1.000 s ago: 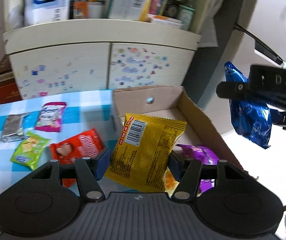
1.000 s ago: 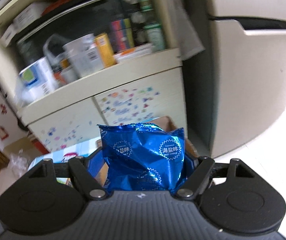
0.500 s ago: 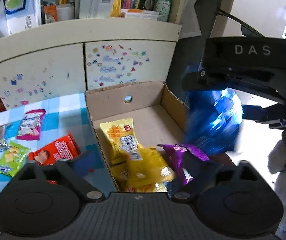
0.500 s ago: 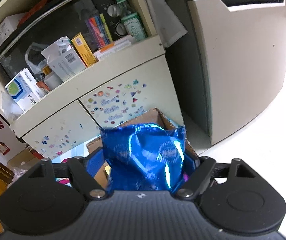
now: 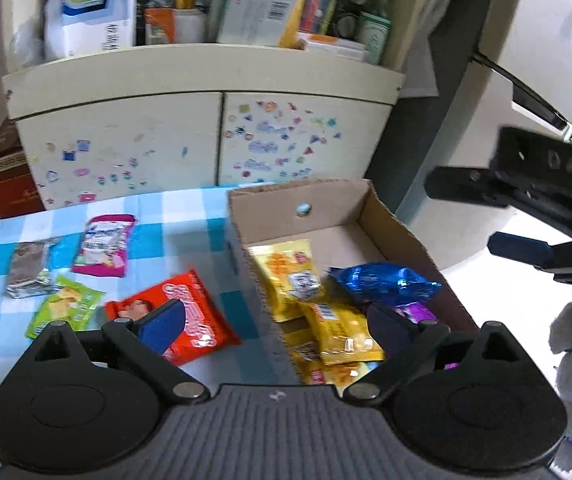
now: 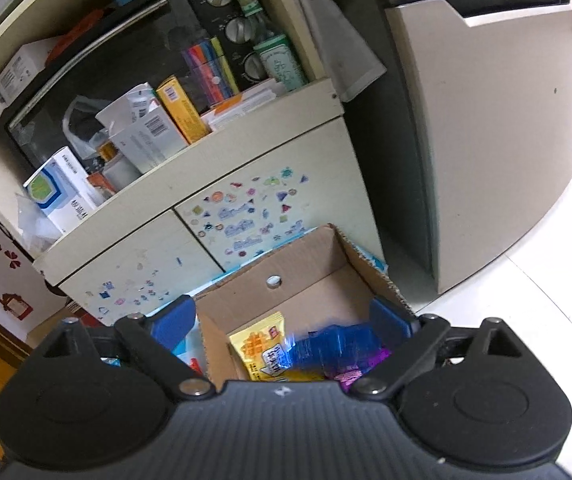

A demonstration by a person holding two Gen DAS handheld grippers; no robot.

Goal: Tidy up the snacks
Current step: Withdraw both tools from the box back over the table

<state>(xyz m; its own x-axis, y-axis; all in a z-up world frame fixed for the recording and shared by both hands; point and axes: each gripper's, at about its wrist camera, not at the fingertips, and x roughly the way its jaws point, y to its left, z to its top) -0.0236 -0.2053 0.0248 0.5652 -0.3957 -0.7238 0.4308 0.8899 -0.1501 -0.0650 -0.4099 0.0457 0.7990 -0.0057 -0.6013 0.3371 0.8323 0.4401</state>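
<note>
While the right gripper [image 6: 282, 318] is opening its jaws over the cardboard box [image 5: 401, 228], the blue packet [image 5: 385, 282] is lying inside; the left gripper [image 5: 274, 320] is gaping empty, risking snagging the box wall when reaching for the red packet [image 5: 202, 326] on the counter [image 5: 166, 208].
</note>
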